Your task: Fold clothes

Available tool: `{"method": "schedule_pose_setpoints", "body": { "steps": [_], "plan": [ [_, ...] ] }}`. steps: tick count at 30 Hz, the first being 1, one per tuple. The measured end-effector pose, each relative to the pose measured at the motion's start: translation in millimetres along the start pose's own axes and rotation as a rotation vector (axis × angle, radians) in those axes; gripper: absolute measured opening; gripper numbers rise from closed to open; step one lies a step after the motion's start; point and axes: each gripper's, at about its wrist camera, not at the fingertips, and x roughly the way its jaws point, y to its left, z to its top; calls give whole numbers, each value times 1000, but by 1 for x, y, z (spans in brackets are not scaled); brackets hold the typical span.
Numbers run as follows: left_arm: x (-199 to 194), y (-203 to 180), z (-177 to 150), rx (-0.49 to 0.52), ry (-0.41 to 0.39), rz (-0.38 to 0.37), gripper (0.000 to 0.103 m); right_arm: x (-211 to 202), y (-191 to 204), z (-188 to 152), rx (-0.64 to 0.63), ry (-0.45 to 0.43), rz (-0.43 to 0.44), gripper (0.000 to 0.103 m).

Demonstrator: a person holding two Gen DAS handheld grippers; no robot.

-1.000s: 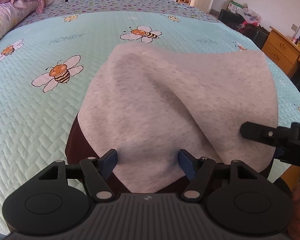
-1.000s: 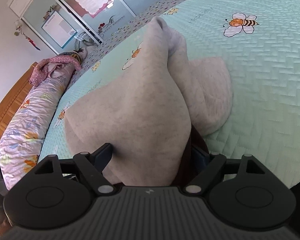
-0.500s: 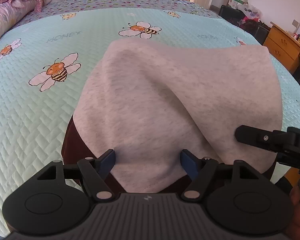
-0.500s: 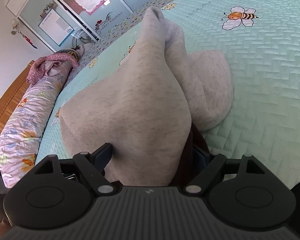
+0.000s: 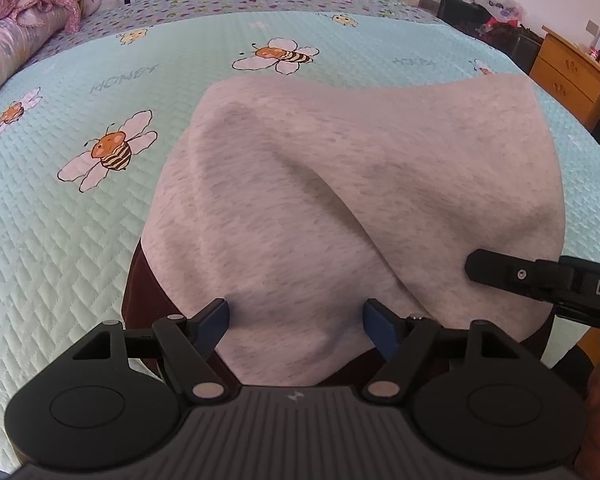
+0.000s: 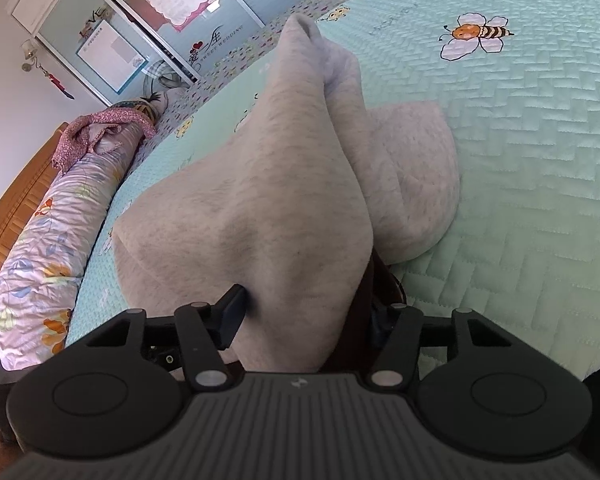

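Your left tongs (image 5: 296,320) stand apart around the grey top (image 5: 340,200) on the bed (image 5: 60,220), and your right tongs (image 6: 304,312) have just been closing with the top's edge between them.

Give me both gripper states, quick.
Left gripper: open, jaws just been opening, grey garment loose between them.
Right gripper: jaws just been closing, pads pressing the grey garment between them.

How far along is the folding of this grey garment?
Early. The grey garment lies bunched and creased on the bedspread, no neat fold yet. Its near edge sits between both the left gripper and the right gripper, whose jaws have just been closing. Folding and flattening remain.
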Motion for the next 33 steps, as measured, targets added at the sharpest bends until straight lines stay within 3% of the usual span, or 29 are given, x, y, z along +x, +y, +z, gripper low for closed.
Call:
{"method": "schedule_pose_setpoints", "body": {
  "steps": [33],
  "plan": [
    [5,-6,3,22,19,15,81,2,-4,0,25,9,0,63]
  ]
}}
